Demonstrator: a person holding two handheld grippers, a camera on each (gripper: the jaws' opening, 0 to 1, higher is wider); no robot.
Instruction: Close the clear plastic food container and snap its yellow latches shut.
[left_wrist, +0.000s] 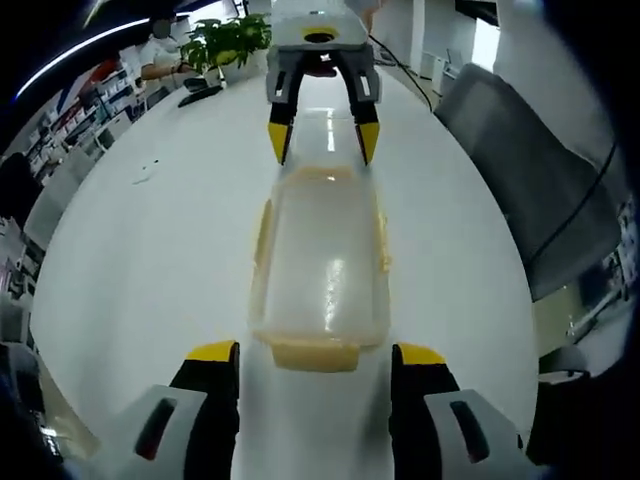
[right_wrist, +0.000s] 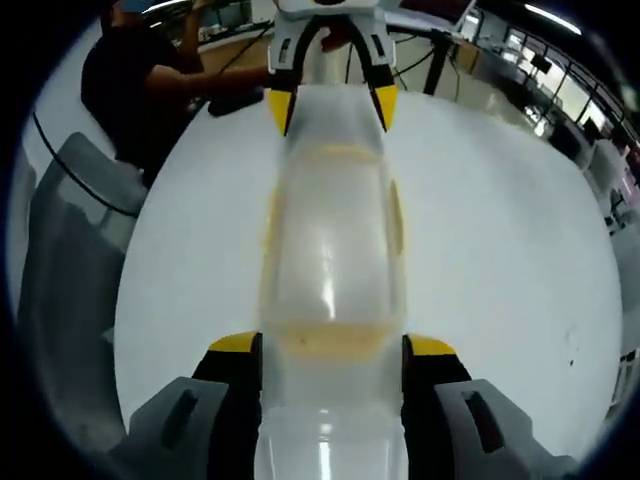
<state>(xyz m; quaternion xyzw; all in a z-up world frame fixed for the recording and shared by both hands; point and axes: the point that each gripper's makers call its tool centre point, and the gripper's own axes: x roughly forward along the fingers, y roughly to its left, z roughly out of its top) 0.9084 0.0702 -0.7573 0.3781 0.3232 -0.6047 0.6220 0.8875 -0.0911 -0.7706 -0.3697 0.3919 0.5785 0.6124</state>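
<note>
Fingers (right_wrist: 330, 348) astride container (right_wrist: 330, 250); seated person (right_wrist: 140, 80)

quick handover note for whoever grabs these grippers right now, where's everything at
Left gripper: open, jaws either side of one short end of the clear container.
Right gripper: open, straddling the opposite end.
Container lies lengthwise between the two grippers on the white table, lid apparently on.
Yellow latch at the left gripper's end; whether any latch is snapped can't be told.
Left: check the lid is seated, press all latches shut.
</note>
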